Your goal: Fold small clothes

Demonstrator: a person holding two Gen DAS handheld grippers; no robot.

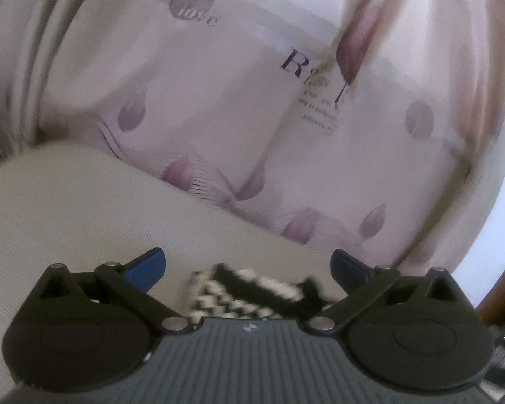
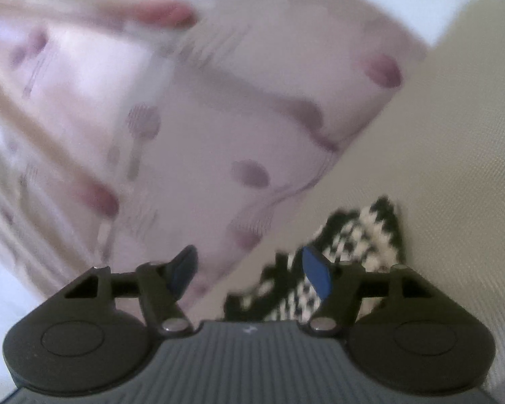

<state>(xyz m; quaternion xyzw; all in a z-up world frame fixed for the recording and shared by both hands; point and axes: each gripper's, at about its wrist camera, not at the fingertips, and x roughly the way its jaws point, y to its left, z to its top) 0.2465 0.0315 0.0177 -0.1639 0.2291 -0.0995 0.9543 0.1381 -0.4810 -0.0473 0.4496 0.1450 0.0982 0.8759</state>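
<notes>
**Now both tools stand open over the knitted piece**

Clearly, neither tool grips anything at this moment. The left tool (image 1: 247, 271) has its blue fingers spread wide, and the black-and-white knitted garment (image 1: 252, 294) lies low between them, close to the tool's body, with no pad pressing on it. The right tool (image 2: 249, 269) is also open, though less wide; in its view the same knitted garment (image 2: 336, 262) lies on the cream textured cover (image 2: 437, 134), mostly behind and beside the tool's right finger, and I cannot tell whether that finger brushes the fabric. Nothing sits between its pads.

The garment rests on the cream cover, just beside a pink bedsheet printed with purple petals and lettering (image 1: 252, 118). Both views are smeared, so the garment's exact outline is hard to read. It looks bunched or doubled over rather than spread flat, with a dark band running across it in the left wrist view.

As a judgement, a fold has probably just been laid down and let go, since both tools are free right above the cloth. Whether another fold is needed, or only smoothing and setting it aside, the blur does not let me say. No other small clothes show in either view.
</notes>
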